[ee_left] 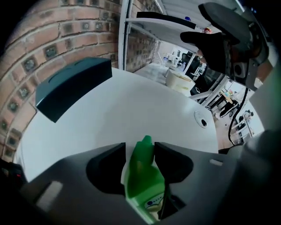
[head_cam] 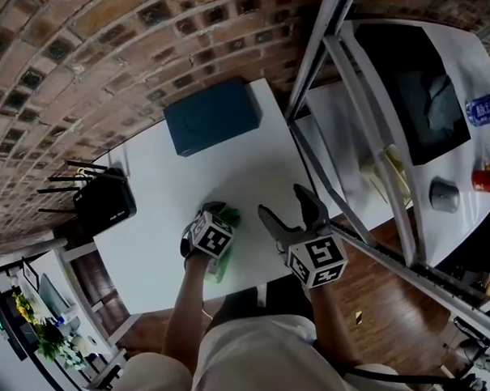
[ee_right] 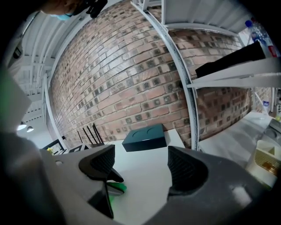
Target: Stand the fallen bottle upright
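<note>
Table (head_cam: 258,163), bottle (ee_left: 142,173) in left claw (ee_left: 139,148)

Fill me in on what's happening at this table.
A person holds tongs in each hand over a white table. The left tongs are down around a green bottle that lies on its side, with its neck between the jaws. It is unclear whether they are pressing on it yet. The right tongs hang beside it, open and empty. The bottle has not yet been stood up.
</note>
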